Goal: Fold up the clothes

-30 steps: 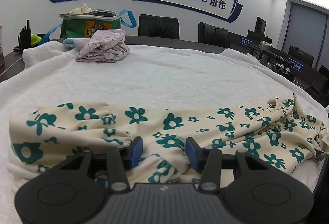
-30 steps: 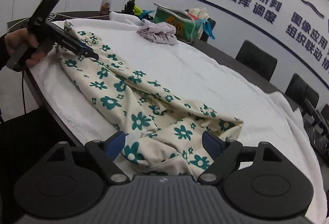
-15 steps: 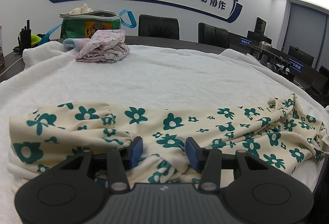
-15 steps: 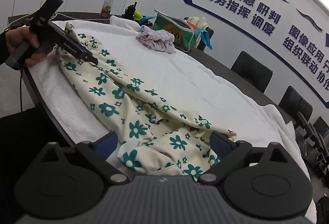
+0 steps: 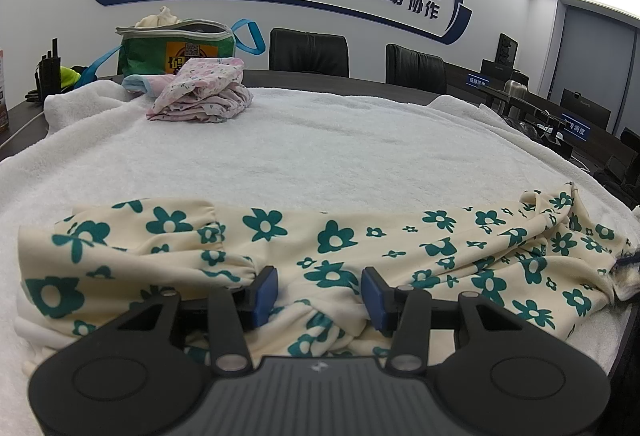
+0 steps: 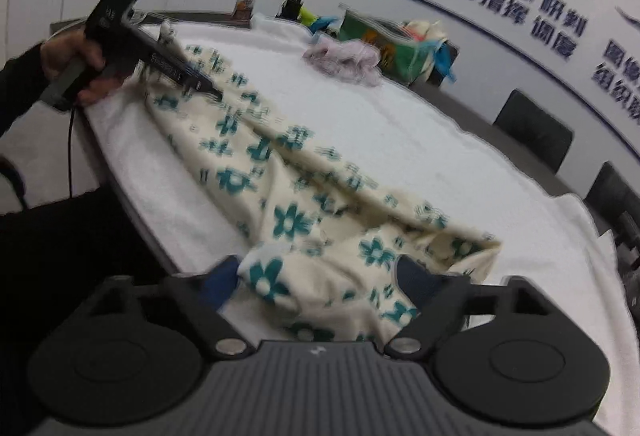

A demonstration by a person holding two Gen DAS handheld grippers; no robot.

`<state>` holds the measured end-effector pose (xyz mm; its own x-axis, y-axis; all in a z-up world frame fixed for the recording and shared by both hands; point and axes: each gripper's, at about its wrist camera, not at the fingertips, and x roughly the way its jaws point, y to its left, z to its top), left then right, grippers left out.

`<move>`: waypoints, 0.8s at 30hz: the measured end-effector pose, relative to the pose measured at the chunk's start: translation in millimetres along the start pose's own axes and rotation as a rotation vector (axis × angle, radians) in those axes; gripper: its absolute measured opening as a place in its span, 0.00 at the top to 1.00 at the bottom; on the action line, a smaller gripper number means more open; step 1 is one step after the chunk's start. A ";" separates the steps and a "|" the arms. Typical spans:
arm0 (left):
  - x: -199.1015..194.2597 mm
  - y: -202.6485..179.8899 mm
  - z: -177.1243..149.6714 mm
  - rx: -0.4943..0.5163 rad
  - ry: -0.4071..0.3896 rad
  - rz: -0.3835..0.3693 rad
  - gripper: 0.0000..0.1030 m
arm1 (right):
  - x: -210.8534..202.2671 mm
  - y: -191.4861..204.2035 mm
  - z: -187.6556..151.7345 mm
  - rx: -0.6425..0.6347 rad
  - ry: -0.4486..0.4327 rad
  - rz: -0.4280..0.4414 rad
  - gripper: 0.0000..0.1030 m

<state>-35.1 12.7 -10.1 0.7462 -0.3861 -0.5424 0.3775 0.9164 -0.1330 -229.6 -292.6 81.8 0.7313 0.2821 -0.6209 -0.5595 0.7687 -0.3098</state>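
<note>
A white fleecy blanket (image 5: pixel 320 140) covers a dark worktop (image 5: pixel 360 84) in a meeting room with black chairs (image 5: pixel 308 52). The floral garment (image 5: pixel 360 236) lies along the near edge. Both grippers' fingers are spread around bunched fabric: left gripper (image 5: pixel 318 294) unchanged, right gripper (image 6: pixel 320 280) now blurred, shifted.

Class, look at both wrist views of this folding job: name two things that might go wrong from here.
1. The floral garment lies along the near edge of the white towel; pulled further, it may slide off.
2. Both the left gripper and right gripper stand open around bunched cloth, so closing may catch several layers.
</note>
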 end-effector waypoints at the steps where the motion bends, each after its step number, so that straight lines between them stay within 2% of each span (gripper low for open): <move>1: 0.1 0.0 0.0 0.000 0.000 0.000 0.57 | 3.9 -1.6 -2.7 0.007 0.015 0.014 0.72; 2: 0.0 0.1 0.1 -0.001 0.000 0.000 0.57 | 7.2 -8.1 -4.2 0.048 0.023 0.041 0.93; 3: 0.1 0.2 0.0 -0.001 0.000 0.000 0.57 | 9.9 -15.3 -5.4 0.095 0.027 0.067 0.93; 6: 0.1 -0.4 0.0 0.000 0.000 0.001 0.57 | 9.1 -46.7 -7.8 0.297 -0.047 0.115 0.93; 9: 0.0 -1.0 -0.2 0.000 0.000 0.001 0.57 | 21.0 -71.5 -13.9 0.465 -0.064 0.091 0.92; 11: 0.0 -1.0 -0.2 0.001 -0.001 0.002 0.57 | 32.4 -66.8 -16.6 0.478 -0.053 0.032 0.91; 13: 0.0 -1.1 -0.3 0.001 -0.001 0.002 0.57 | 38.1 -45.6 -14.3 0.354 -0.041 -0.051 0.89; 15: 0.4 -0.9 -0.3 0.000 -0.001 0.002 0.57 | 39.6 -27.2 -12.9 0.235 -0.038 -0.165 0.75; 16: 0.4 -1.0 -0.3 0.000 -0.001 0.002 0.57 | 39.7 -20.2 -13.0 0.188 -0.037 -0.225 0.54; 17: 0.3 -0.8 -0.3 0.000 -0.001 0.001 0.57 | 38.2 -16.6 -14.4 0.163 -0.044 -0.278 0.49; 20: 0.2 -1.6 -0.3 0.000 -0.001 0.002 0.57 | 28.4 -28.4 -18.9 0.237 -0.075 -0.304 0.50; 21: 0.3 -1.8 -0.2 0.000 -0.001 0.002 0.57 | 26.4 -34.1 -20.0 0.279 -0.080 -0.345 0.51; 23: 0.2 -2.0 -0.2 0.000 -0.001 0.002 0.57 | 26.6 -46.9 -23.5 0.369 -0.072 -0.434 0.67; 24: 0.2 -1.9 -0.2 -0.001 -0.001 0.002 0.57 | 28.2 -50.1 -25.7 0.396 -0.059 -0.457 0.71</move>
<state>-35.9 10.9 -10.1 0.7476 -0.3846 -0.5415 0.3757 0.9172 -0.1327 -190.9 -337.9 61.4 0.8903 -0.1043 -0.4433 -0.0045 0.9714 -0.2374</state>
